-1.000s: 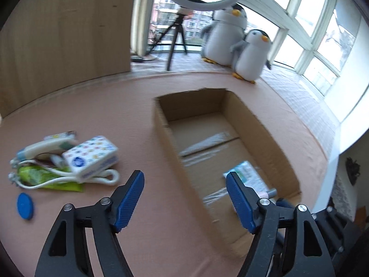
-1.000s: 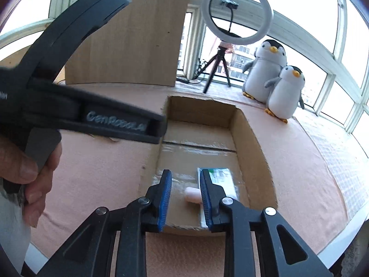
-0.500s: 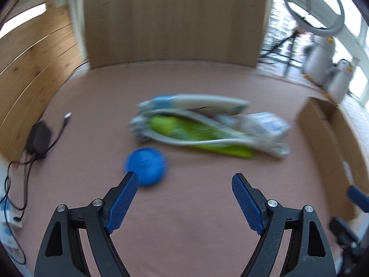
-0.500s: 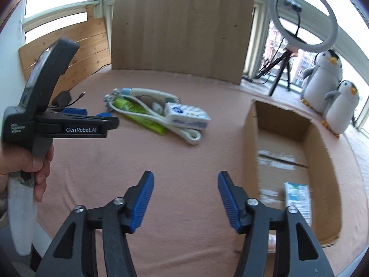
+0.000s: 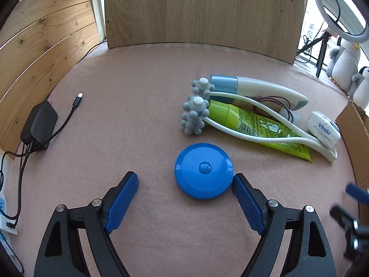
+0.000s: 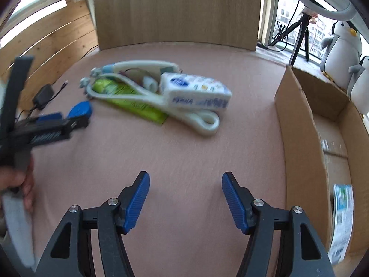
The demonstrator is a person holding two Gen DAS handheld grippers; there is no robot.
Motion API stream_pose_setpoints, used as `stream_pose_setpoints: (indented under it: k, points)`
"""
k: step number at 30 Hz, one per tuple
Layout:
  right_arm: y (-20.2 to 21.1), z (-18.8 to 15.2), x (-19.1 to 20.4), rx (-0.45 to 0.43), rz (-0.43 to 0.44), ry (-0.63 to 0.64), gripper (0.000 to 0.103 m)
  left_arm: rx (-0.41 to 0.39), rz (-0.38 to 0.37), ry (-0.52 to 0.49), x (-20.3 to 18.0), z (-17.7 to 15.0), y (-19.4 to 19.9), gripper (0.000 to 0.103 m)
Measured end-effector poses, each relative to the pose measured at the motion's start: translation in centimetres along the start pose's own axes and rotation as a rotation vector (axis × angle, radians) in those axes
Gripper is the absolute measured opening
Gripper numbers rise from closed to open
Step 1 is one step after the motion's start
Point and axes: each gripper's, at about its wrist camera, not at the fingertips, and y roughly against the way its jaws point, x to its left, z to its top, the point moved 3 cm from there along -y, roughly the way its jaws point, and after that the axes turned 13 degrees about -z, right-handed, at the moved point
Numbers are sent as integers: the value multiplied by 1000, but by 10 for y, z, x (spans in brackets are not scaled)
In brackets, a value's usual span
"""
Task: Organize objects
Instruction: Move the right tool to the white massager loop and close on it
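I can read just one word: "Vinda", printed in blue on the white tissue pack [image 5: 324, 129] at three o'clock from my left gripper's camera; the green tube's [image 5: 258, 127] print is too small.

The left gripper [image 5: 185, 181] is hovering wide open over the pink mat [image 5: 129, 106] — a blue round disc [image 5: 204, 170] is lying just inside its right finger [image 5: 248, 203].

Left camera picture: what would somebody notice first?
Probably the round blue disc, lying on the pink table right between the open left gripper fingers. Behind it sits a pile: a green tube, a knobbly white massager and a tissue pack.
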Motion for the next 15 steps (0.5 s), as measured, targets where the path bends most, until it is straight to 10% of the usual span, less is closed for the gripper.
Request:
stream_pose_setpoints:
  k: [5, 15]
  points:
    - [-28, 39, -2, -18, -45, 36, 66, 4, -16, 33, 5, -7, 20, 87]
    - [-22, 34, 25, 26, 148, 151, 67, -11, -34, 138, 41, -31, 54, 89]
